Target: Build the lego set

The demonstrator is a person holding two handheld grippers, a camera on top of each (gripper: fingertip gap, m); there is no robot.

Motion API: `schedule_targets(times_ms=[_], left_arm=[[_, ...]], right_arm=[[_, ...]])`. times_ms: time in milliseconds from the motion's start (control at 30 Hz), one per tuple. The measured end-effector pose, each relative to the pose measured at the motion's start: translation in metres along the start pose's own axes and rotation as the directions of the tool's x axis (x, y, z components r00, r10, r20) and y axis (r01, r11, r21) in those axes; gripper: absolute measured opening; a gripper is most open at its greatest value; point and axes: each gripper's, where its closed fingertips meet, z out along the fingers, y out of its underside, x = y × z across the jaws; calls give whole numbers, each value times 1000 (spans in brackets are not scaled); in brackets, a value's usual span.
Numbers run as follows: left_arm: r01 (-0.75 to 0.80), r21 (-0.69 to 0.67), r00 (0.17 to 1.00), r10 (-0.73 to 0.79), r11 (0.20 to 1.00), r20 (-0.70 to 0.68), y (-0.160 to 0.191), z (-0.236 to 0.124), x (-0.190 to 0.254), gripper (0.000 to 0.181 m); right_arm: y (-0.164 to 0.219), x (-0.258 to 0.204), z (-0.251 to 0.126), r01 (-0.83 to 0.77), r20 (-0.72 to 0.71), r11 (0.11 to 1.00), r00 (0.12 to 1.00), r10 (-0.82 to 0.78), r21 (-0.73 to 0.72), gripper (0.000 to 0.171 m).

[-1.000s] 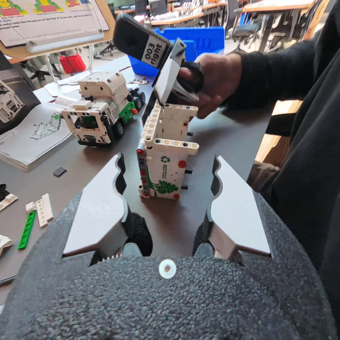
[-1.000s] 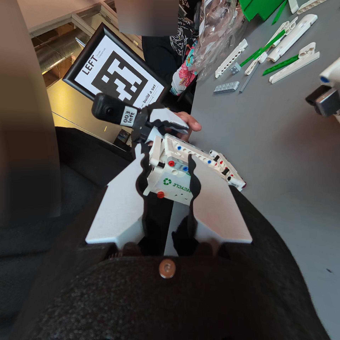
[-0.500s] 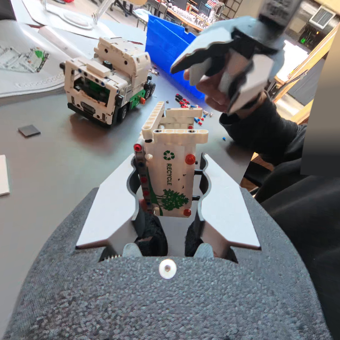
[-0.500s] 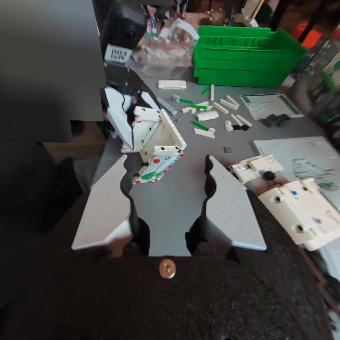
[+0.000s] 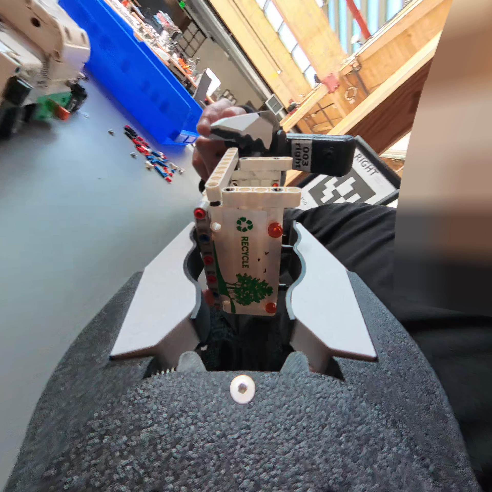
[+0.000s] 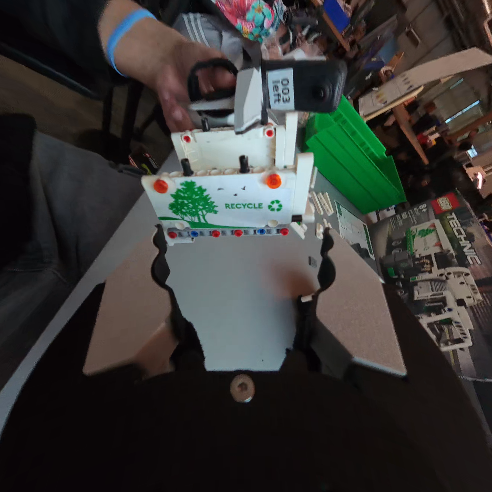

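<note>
The left gripper (image 5: 243,269) is closed on the lower end of the white truck-body module (image 5: 246,255), its fingers (image 5: 165,290) pressing the two narrow sides, so the piece is held up off the table (image 5: 66,226) with its long axis running away along the fingers. The right gripper (image 6: 241,255) stands wide open with nothing between its jaws, just in front of the same module (image 6: 226,197); seen from there the module's printed panel faces it broadside, long axis running across the gap between the fingertips. The next move, I judge, turns on this: the panel lies straight ahead of the open right gripper (nearly as wide as the opening), so a grasp would have to take it by the ends or come at the beams on top. In the left wrist view the right gripper (image 5: 239,133) is close above the module's far end. Further out: a blue bin (image 5: 138,74), scattered small pins (image 5: 153,157), the part-built truck (image 5: 34,69), a green bin (image 6: 354,159), the set's box (image 6: 431,266) and loose white pieces (image 6: 322,205); none blocks the way
</note>
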Motion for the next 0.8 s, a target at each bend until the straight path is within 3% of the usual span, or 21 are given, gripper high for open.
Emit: schedule_targets(times_ms=[100, 333, 800], left_arm=[[21, -4, 994, -21, 1000, -105, 3, 5, 12, 62], [11, 9, 985, -9, 1000, -175, 3, 10, 15, 61], [13, 13, 987, -11, 1000, -159, 1, 8, 9, 61]], right_arm=[[-21, -9, -5, 38, 5, 996, 999, -38, 79, 111], [-25, -11, -9, 28, -11, 994, 1000, -27, 107, 111], [-22, -12, -7, 55, -17, 996, 998, -53, 72, 102]])
